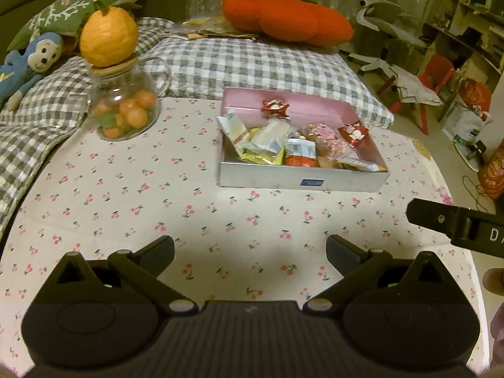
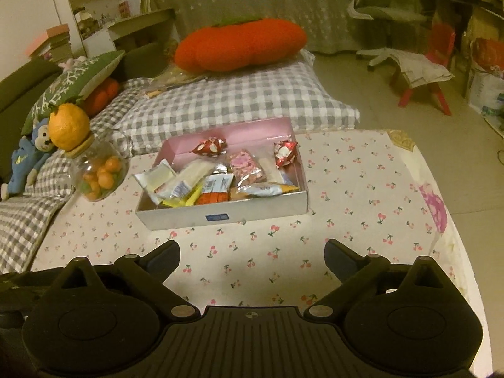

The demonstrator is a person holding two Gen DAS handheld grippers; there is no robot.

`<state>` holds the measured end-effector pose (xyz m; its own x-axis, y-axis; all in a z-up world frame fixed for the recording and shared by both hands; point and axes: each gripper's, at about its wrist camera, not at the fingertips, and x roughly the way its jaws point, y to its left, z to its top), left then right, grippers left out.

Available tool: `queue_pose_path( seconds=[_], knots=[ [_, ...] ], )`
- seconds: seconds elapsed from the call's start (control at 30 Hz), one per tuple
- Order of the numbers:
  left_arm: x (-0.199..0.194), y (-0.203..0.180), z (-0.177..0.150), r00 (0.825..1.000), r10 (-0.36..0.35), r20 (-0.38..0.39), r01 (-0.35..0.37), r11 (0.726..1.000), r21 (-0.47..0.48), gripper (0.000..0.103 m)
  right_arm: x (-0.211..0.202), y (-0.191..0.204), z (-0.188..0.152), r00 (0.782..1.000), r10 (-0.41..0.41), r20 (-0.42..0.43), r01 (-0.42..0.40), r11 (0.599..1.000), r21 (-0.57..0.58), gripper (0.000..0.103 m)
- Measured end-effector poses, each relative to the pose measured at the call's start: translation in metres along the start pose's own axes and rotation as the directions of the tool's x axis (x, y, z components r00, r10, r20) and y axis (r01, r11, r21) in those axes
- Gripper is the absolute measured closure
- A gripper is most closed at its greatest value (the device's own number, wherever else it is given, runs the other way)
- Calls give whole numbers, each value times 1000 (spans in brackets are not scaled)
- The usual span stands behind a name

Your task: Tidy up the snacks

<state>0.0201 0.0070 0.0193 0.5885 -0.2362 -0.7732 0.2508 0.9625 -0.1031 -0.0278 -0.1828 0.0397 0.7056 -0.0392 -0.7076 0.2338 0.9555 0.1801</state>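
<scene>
My left gripper (image 1: 249,250) hangs over the cherry-print worktop (image 1: 126,195), fingers spread wide, holding nothing. My right gripper (image 2: 252,253) is likewise wide apart and empty, just to the right of the left one. Ahead of both sits the box (image 2: 220,215), pink inside, with the snacks (image 2: 220,173) heaped at its near end and two red candies (image 2: 285,152) farther back. A jar (image 1: 124,110) of orange balls stands left of the box, apart from it.
</scene>
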Motion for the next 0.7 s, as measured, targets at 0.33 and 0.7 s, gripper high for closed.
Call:
queue_pose_path(
  seconds=[0.33,0.7],
  knots=[
    [5,8,-1,997,71,11,-71,997,-2,0,14,12,-17,999,-35,-20,33,997,-70,3],
    [5,2,-6,991,132,7,-132,990,51,0,14,15,-18,999,-50,-17,48,995,-82,3]
  ],
)
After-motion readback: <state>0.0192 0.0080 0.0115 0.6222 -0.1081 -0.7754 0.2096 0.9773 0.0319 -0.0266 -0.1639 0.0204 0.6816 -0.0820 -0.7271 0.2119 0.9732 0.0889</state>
